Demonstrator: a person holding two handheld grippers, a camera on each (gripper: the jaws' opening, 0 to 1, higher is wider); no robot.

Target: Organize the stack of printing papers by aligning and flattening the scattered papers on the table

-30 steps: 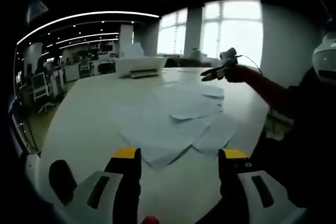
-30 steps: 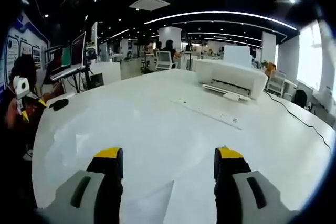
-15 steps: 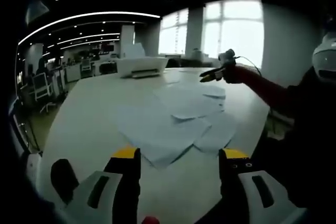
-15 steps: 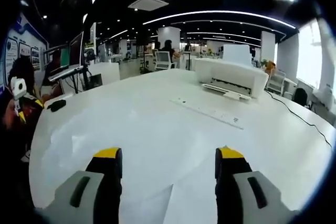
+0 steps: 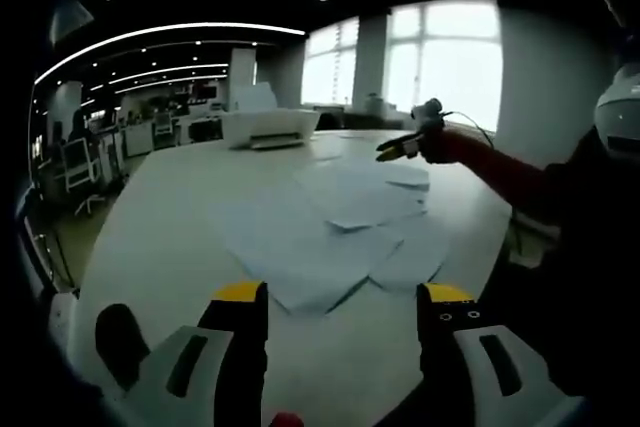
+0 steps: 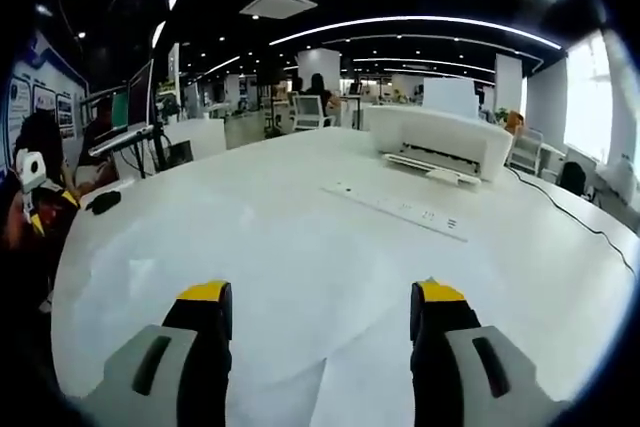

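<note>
Over the last second little has changed. In the left gripper view the right gripper (image 5: 398,146) has drifted slightly to the left above the far edge of the scattered white printing papers (image 5: 330,232), and in the right gripper view the scene has slid a touch, which suggests only a small camera shift. The papers lie as before, so aligning appears not yet begun.

The left gripper (image 5: 342,299) hangs with its yellow-tipped jaws wide apart and empty; the loose, overlapping sheets spread just ahead of and between them. The right gripper (image 6: 322,299) is likewise spread wide and holds nothing, with a paper corner (image 6: 300,395) low between its jaws.

The large white rounded worktop (image 6: 260,237) is smooth and bare ahead of the right jaws, carrying a white desktop printer (image 6: 440,139) and a long flat white strip (image 6: 395,210) beyond them. Around it is an open office with ceiling light strips, desks, chairs and bright windows.
</note>
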